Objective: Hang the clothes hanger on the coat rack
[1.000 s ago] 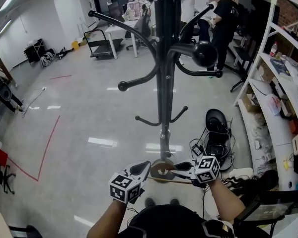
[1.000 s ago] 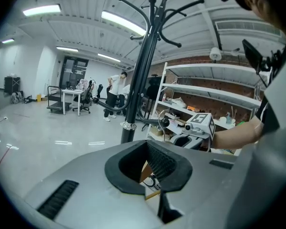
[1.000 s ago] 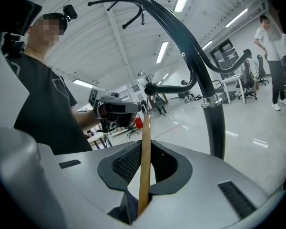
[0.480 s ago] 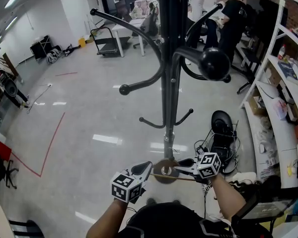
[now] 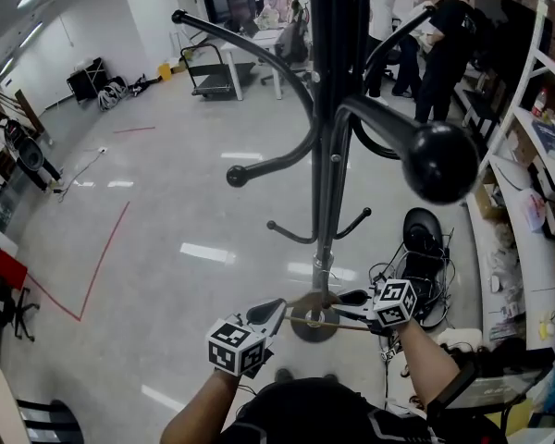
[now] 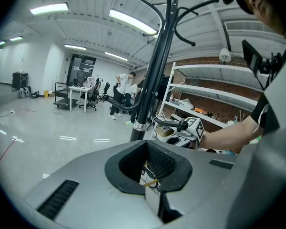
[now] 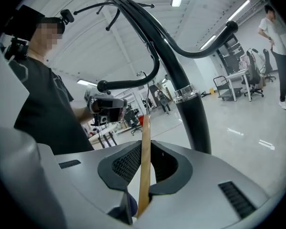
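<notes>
The black coat rack [image 5: 326,183] stands straight ahead, with curved arms and a big knobbed hook [image 5: 441,160] close to my head. A wooden clothes hanger [image 5: 338,325] lies level near the rack's round base. My right gripper [image 5: 340,307] is shut on it; in the right gripper view the hanger's bar [image 7: 145,161] runs up between the pads [image 7: 126,163], beside the rack pole [image 7: 193,113]. My left gripper [image 5: 274,313] sits just left of the hanger's end, jaws together. A wooden tip [image 6: 150,182] shows in the hollow between its pads; I cannot tell whether it touches them.
White shelves [image 5: 536,202] full of items line the right side. A black chair and cables [image 5: 424,248] sit on the floor right of the rack base. Two people [image 5: 444,35] stand at the back. Red tape [image 5: 102,257] marks the floor to the left.
The right gripper has shifted a little with the hanger. The view has moved closer to the rack, so the knobbed hook looms larger. The left gripper has stayed put.
</notes>
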Action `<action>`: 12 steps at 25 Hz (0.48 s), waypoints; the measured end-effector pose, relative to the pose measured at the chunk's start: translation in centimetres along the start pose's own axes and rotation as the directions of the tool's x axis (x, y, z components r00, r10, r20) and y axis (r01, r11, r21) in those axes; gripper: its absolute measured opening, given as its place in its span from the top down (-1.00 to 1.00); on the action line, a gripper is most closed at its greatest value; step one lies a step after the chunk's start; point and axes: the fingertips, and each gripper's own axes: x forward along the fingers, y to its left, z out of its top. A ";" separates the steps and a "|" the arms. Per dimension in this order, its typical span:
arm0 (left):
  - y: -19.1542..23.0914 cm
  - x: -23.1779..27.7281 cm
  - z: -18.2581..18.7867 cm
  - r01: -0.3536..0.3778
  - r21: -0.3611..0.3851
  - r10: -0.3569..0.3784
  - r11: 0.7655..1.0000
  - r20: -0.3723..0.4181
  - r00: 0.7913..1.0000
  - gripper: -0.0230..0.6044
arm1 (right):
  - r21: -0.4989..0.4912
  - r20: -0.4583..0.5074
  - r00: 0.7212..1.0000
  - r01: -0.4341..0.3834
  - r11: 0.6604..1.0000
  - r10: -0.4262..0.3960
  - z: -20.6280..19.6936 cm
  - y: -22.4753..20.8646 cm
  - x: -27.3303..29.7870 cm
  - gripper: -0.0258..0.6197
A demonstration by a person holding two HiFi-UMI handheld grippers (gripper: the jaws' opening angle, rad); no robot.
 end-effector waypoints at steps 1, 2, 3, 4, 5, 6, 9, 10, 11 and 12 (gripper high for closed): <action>0.1 0.0 0.0 -0.003 -0.002 0.003 1.000 -0.002 1.000 0.92 | -0.005 0.000 1.000 -0.009 1.000 0.009 0.0 -0.1 0.1 0.75; 0.3 0.0 -0.1 -0.005 -0.005 0.005 1.000 -0.005 1.000 0.92 | -0.010 0.000 1.000 -0.019 1.000 0.019 0.1 -0.2 0.1 0.75; 0.4 0.0 -0.1 -0.007 -0.007 0.007 1.000 -0.008 1.000 0.92 | -0.015 0.001 1.000 -0.028 0.999 0.028 0.1 -0.2 0.2 0.75; 0.6 0.1 -0.2 -0.009 -0.009 0.009 1.000 -0.011 1.000 0.92 | -0.020 0.000 0.999 -0.037 0.999 0.037 0.0 -0.4 0.3 0.75; 0.7 0.2 -0.3 -0.010 -0.010 0.010 1.000 -0.014 1.000 0.92 | -0.025 -0.003 0.999 -0.043 0.999 0.043 -0.1 -0.5 0.4 0.75; 0.7 0.2 -0.3 -0.011 -0.009 0.011 1.000 -0.016 1.000 0.92 | -0.029 -0.008 0.999 -0.049 0.998 0.049 -0.2 -0.6 0.5 0.75; 0.7 0.4 -0.3 -0.009 0.002 0.009 1.000 -0.021 1.000 0.92 | -0.033 -0.023 0.998 -0.061 0.998 0.060 -0.5 -0.8 0.5 0.74; 0.8 0.4 -0.2 -0.009 0.005 0.009 1.000 -0.022 1.000 0.92 | -0.037 -0.023 0.998 -0.061 0.997 0.061 -0.4 -0.9 0.5 0.74; 0.8 0.3 -0.2 -0.011 0.005 0.011 1.000 -0.023 1.000 0.92 | -0.041 -0.021 0.998 -0.062 0.997 0.061 -0.4 -1.0 0.4 0.74; 0.9 0.3 -0.3 -0.014 0.001 0.014 1.000 -0.024 1.000 0.92 | -0.046 -0.021 0.998 -0.061 0.997 0.060 -0.4 -1.2 0.4 0.73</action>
